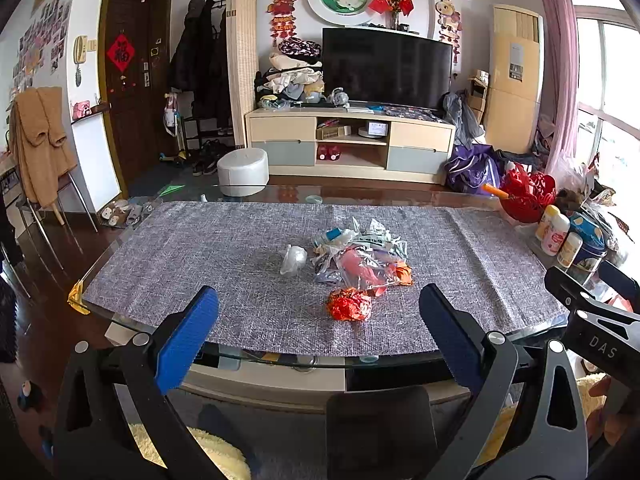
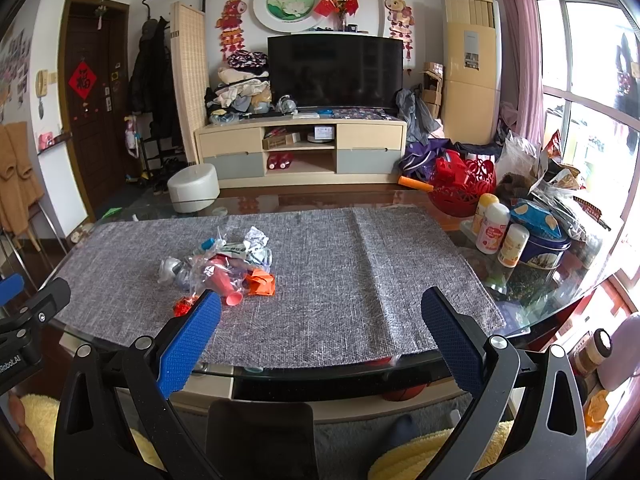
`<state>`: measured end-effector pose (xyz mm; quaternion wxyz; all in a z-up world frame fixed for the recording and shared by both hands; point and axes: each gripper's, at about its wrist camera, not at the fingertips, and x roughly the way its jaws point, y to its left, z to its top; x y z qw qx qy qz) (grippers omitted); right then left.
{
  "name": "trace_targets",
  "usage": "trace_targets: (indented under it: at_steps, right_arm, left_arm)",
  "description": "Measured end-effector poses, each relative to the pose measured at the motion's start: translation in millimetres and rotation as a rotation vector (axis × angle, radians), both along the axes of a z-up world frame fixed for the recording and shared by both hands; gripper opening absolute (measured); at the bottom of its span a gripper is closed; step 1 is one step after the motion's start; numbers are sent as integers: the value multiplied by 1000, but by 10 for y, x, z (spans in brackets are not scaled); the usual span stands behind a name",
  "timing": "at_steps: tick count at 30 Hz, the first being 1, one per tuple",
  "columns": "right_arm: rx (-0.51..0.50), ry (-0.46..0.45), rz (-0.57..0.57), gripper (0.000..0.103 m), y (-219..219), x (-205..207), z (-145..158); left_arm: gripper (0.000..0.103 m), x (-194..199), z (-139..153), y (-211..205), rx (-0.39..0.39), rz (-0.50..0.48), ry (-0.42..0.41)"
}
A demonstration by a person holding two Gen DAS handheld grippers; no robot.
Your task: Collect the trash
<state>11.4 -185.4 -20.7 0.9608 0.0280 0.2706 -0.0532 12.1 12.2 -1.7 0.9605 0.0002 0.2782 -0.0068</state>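
A pile of trash (image 1: 362,258) lies in the middle of the grey mat (image 1: 200,248): crumpled clear plastic wrappers, a pink piece, an orange scrap and a white wad (image 1: 293,259). A crumpled red foil ball (image 1: 349,305) lies nearest me. My left gripper (image 1: 320,320) is open and empty, held back over the table's near edge. My right gripper (image 2: 320,324) is open and empty, to the right of the pile (image 2: 228,264). The red foil ball (image 2: 185,305) sits beside its left fingertip (image 2: 192,340).
The mat covers a glass table (image 2: 540,312). At the right end stand bottles (image 2: 494,232), a blue tin (image 2: 544,248), a red basket (image 2: 464,188) and bags. A black chair back (image 1: 380,432) is just below the near edge. A TV cabinet (image 1: 348,140) stands beyond.
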Motion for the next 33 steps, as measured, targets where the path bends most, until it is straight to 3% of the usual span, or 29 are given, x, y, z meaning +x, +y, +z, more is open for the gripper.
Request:
trace_targets:
  at_steps: [10,19,29,33]
  right_arm:
    - [16,-19,6,100,-36,56,15]
    - [16,-69,31,100,-55,291,-85]
    - [32,99,120,100,101,790,-602]
    - [129,228,177,100,240,1052,-845]
  left_arm:
    - [95,58,-55,108,-10,17,8]
    - [95,329,-223,269,33,61,36]
    - [95,772,-729,402,74,51,181]
    - [95,910,-889,481,79,59,223]
